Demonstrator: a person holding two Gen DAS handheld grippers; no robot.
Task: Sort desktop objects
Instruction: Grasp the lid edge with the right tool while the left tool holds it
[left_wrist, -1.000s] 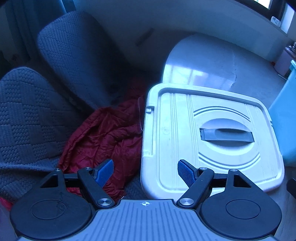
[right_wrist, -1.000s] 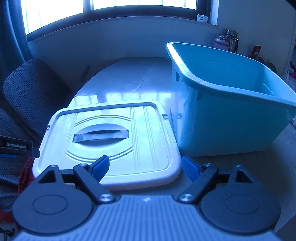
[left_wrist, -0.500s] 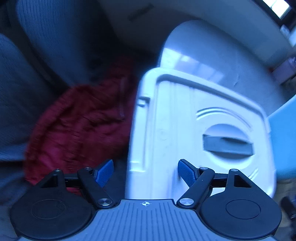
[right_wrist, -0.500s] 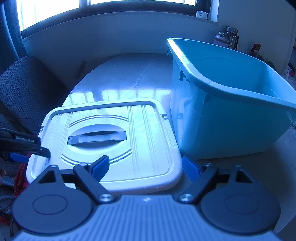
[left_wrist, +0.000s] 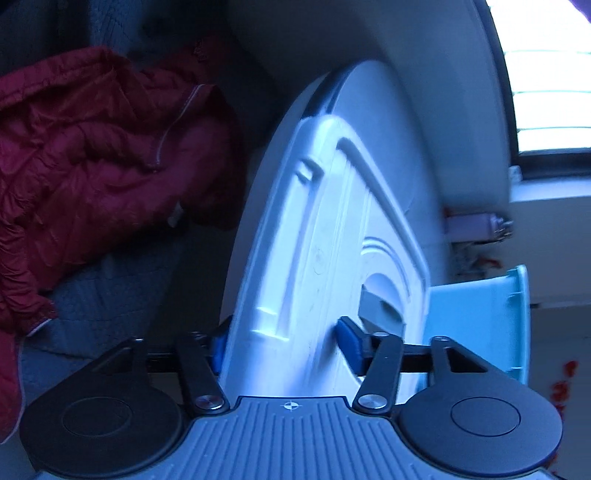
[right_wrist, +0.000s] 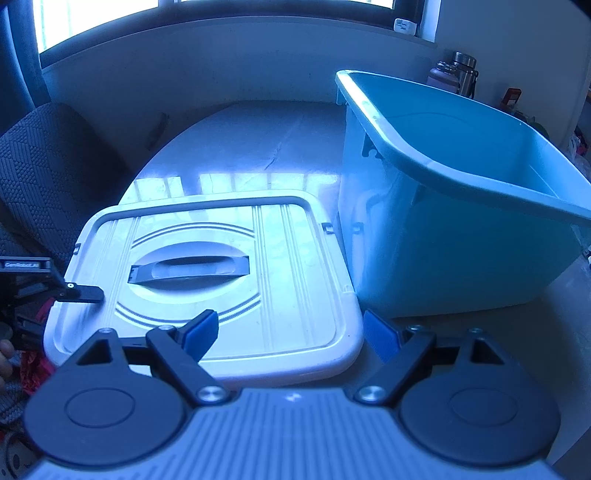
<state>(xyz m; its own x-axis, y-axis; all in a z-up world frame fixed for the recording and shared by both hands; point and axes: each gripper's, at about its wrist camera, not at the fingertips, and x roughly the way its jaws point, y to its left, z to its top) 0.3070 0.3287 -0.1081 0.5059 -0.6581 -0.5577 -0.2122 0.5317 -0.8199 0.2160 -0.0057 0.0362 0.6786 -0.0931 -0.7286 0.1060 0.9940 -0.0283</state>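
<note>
Left wrist view is showing the left hand-held gripper (left_wrist: 282, 341) rolled on its side and straddling the near edge of the white lid (left_wrist: 325, 236), one blue pad under the rim and one on the top face; its jaws are closing with the lid rim between them, and whether the pads are pressing yet I cannot tell (motion blur there). Right wrist view is showing the same lid (right_wrist: 280, 258) lying flat on the worktop (right_wrist: 236, 147), just beside the teal bin (right_wrist: 443, 229), its left side overhanging the worktop edge towards a grey chair (right_wrist: 48, 173) and a red jacket (left_wrist: 92, 155). Judging by looks, the lid is thin moulded plastic: light, fairly stiff but likely flexing if lifted from one corner, glossy so probably a bit slippery under the pads. Best holds are looking like the rim on two opposite sides or the grey recessed handle (right_wrist: 188, 267) in the centre; the left one is going for the rim, which should work if the bite is deep enough past the lip. The right hand-held gripper (right_wrist: 290, 334) is hovering over the lid's near right corner with jaws standing wide, holding nothing, the left pad above the lid surface and the right pad off past the corner; not touching as far as I can see. Bin is looking empty from this angle, open top facing up. A fingertip is just showing at the left border of the right wrist view.
</note>
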